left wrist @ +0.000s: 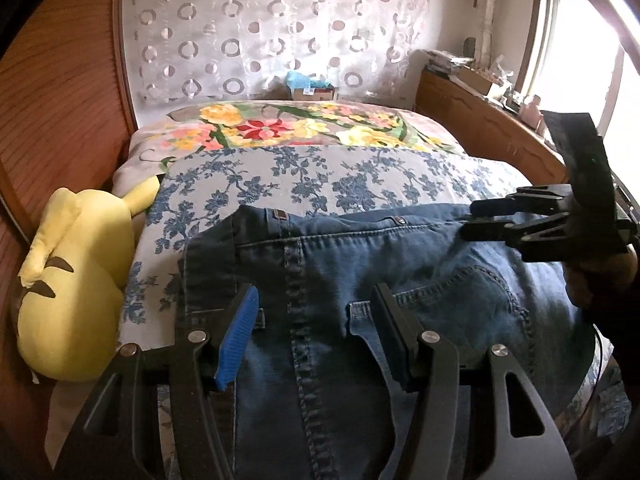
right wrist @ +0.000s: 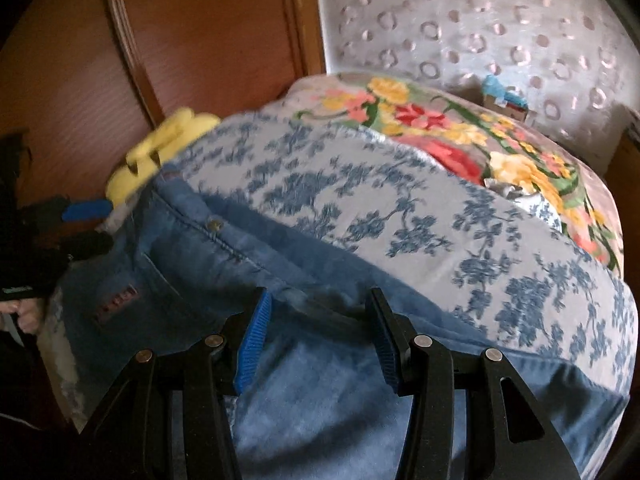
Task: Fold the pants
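Lying spread on the bed (left wrist: 248,184), waistband toward the far end, the pants (left wrist: 360,264) await a grip; both left gripper (left wrist: 316,332) and right gripper (right wrist: 316,336) hover wide-fingered, empty. Pinch matching waistband corners, lifting evenly.

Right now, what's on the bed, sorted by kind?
Blue denim jeans: 1
Yellow plush toy: 1
Blue-flowered white bedspread: 1
Bright multicoloured floral blanket: 1
Total: 4
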